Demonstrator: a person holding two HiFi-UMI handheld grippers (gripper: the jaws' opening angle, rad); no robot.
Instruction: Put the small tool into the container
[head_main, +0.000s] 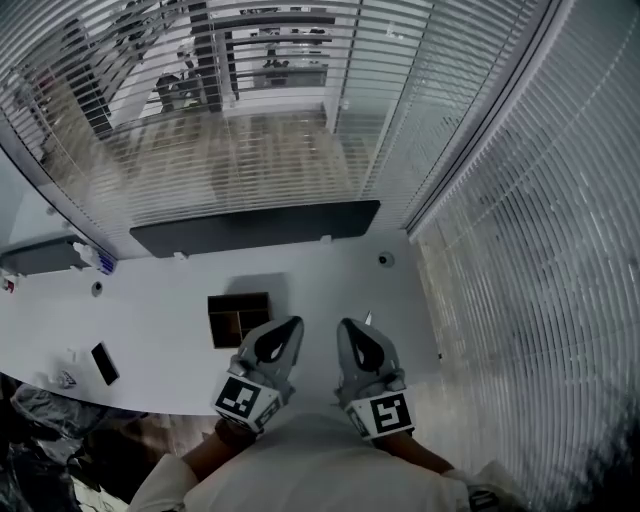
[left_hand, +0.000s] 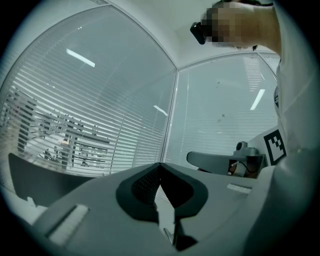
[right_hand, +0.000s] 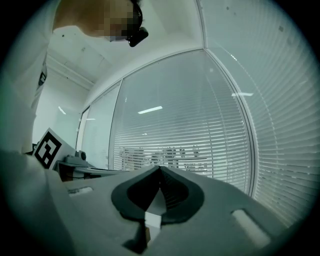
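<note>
Well, your left gripper (head_main: 288, 330) and right gripper (head_main: 348, 332) are both pinched together, empty; the container (head_main: 238, 318) sits just ahead of the left one, near the desk's (head_main: 160, 310) front edge.

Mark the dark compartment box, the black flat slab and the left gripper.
Dark compartment box (head_main: 238, 322), head view, on its middle divider.
Black flat slab (head_main: 104, 363), head view, on its top face.
Left gripper (head_main: 294, 324), head view, at its tips.
</note>
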